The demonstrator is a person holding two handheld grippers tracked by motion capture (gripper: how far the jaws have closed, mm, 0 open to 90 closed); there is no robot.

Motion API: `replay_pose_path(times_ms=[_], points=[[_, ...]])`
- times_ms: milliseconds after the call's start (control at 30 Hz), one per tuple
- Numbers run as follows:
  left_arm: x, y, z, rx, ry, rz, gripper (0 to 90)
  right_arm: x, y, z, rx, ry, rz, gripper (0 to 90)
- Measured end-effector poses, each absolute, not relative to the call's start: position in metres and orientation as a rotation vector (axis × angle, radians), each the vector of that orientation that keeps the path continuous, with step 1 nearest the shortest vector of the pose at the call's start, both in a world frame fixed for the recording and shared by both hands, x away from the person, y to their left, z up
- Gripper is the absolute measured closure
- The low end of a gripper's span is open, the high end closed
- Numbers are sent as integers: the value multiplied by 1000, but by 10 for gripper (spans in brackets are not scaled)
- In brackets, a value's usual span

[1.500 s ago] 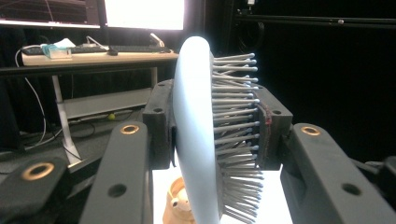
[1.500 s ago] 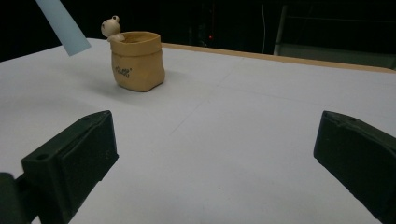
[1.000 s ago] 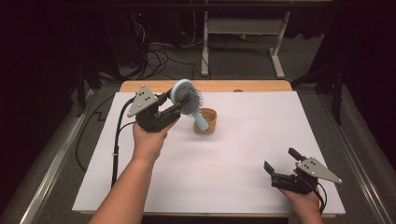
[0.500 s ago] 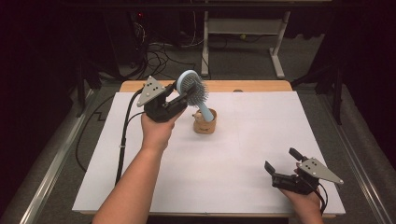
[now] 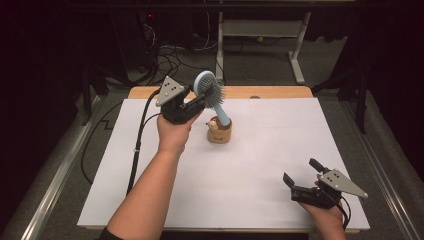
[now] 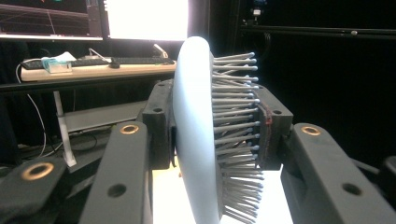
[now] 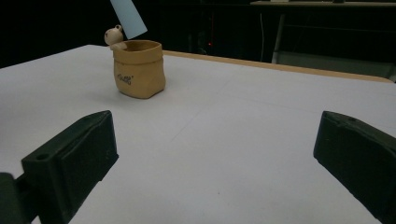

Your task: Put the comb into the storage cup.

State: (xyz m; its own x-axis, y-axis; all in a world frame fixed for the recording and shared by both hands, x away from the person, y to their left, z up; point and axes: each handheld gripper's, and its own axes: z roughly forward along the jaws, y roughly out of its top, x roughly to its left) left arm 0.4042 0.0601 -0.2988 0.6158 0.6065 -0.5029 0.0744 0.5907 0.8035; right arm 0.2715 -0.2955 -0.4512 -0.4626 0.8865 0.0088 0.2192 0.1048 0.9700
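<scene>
My left gripper (image 5: 199, 101) is shut on the head of a light blue hairbrush (image 5: 209, 90), held above the table's far middle. The brush's handle slants down into a small tan pot (image 5: 219, 132) with a little animal figure on its rim. In the left gripper view the brush head (image 6: 198, 126) stands on edge between the jaws, bristles pointing right. My right gripper (image 5: 303, 174) rests open near the front right of the table. In the right gripper view the tan pot (image 7: 138, 70) stands ahead at the left, with the brush handle (image 7: 127, 17) dipping into it.
A white sheet (image 5: 260, 165) covers the table, with a wooden edge (image 5: 280, 92) at the far side. A cable (image 5: 139, 135) trails from my left gripper across the sheet's left part. Beyond the table stand a desk frame (image 5: 260, 35) and floor cables.
My left gripper has moved right and forward with the brush, tipping it more upright, and the handle end now sits in the tan pot. The right gripper has stayed in place.
</scene>
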Motion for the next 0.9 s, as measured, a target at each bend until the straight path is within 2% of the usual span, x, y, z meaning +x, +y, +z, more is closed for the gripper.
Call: replay_pose_path(times_ms=[900], points=[[424,50,-327,936,923,357,577,273,-297,-453,1088,1777,1397,0]])
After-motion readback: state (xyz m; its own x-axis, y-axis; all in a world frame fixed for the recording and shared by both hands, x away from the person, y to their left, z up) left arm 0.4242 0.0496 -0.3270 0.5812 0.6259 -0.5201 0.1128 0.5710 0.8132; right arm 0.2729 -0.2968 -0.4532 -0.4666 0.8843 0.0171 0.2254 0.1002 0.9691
